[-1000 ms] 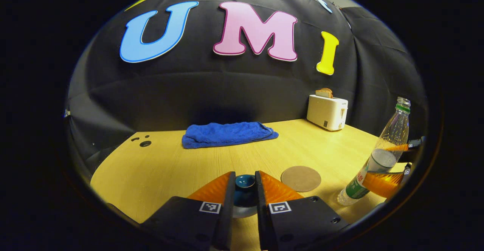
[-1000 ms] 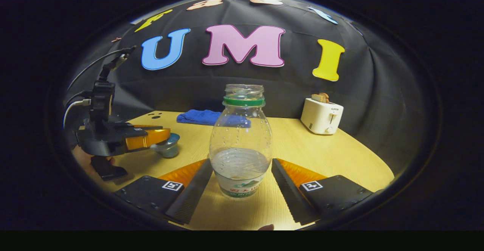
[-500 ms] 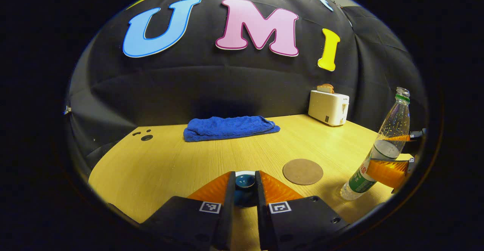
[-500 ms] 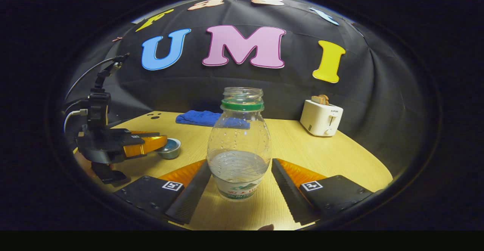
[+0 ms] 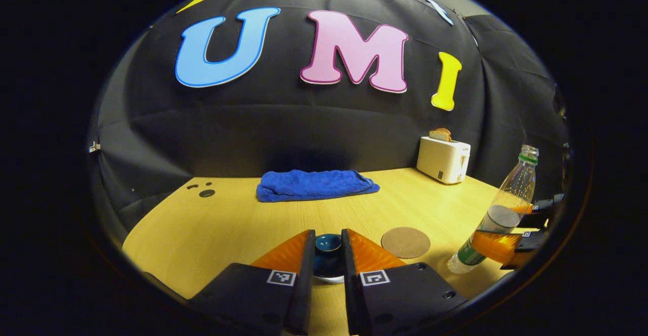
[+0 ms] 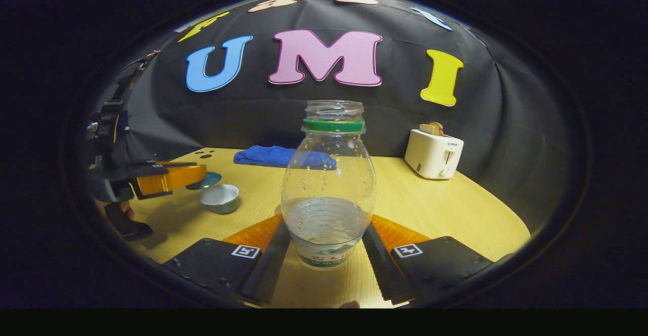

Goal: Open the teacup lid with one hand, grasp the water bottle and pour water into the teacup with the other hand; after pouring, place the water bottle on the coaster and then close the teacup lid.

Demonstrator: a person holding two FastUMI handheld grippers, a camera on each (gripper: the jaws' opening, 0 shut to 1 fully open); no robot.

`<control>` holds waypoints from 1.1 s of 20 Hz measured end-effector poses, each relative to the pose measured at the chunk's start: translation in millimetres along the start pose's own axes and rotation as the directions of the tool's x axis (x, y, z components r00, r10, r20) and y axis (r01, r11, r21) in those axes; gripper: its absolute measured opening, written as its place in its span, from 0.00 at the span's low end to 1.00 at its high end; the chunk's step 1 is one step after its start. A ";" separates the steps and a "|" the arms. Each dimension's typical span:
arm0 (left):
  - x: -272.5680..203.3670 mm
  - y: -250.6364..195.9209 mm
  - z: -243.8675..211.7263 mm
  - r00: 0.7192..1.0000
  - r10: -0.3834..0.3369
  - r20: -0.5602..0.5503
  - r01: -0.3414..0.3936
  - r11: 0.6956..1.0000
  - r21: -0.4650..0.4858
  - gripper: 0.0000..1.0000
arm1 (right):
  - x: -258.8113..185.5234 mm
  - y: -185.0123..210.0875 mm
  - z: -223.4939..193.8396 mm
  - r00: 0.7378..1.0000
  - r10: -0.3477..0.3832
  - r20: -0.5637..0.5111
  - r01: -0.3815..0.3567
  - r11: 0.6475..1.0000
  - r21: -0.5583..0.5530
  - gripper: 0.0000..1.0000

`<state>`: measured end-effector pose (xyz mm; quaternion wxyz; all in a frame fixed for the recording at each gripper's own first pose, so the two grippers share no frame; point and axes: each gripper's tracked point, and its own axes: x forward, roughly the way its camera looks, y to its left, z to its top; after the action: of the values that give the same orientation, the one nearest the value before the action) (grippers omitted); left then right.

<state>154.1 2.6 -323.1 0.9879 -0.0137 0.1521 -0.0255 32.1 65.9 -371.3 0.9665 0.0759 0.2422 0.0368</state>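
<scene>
On the wooden table [image 5: 212, 229], toward its front left in the right gripper view, we see the teacup [image 6: 219, 198] standing open, pale inside. Above and just behind it our left gripper [image 5: 328, 255] holds the teal teacup lid [image 5: 328, 245] lifted clear of the cup, both fingers pressed against the lid's small knob. In the right gripper view that lid [image 6: 204, 180] peeks out past the orange fingers [image 6: 169, 178].

Our right gripper [image 6: 326, 240] has its fingers closed against the lower body of the clear water bottle [image 6: 328, 184], which has no cap, wears a green neck ring and is partly filled. In the left gripper view the water bottle [image 5: 498, 214] leans slightly, and we cannot tell whether its base touches the table. The round brown coaster [image 5: 405, 242] lies bare between lid and bottle. At the back sit a folded blue towel [image 5: 316, 184] and a white toaster [image 5: 444, 159] with toast in it.
</scene>
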 end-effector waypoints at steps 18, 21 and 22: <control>-63.8 76.8 14.8 0.987 0.155 0.034 -0.155 0.988 -0.023 0.31 | 58.4 45.4 37.0 0.999 -0.053 0.004 0.036 0.636 -0.771 0.75; -70.1 85.2 12.7 0.984 0.173 0.035 -0.172 0.985 -0.033 0.31 | 69.5 51.8 33.3 0.998 -0.059 -0.010 0.023 0.532 -0.846 0.75; -71.6 87.3 12.3 0.984 0.178 0.034 -0.176 0.984 -0.037 0.31 | 74.2 52.8 30.1 0.998 -0.063 -0.018 0.016 0.495 -0.869 0.75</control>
<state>93.6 93.9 -293.0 0.9886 -0.0174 0.1349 0.0653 109.8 122.1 -370.7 0.8686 -0.4259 0.2155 0.1331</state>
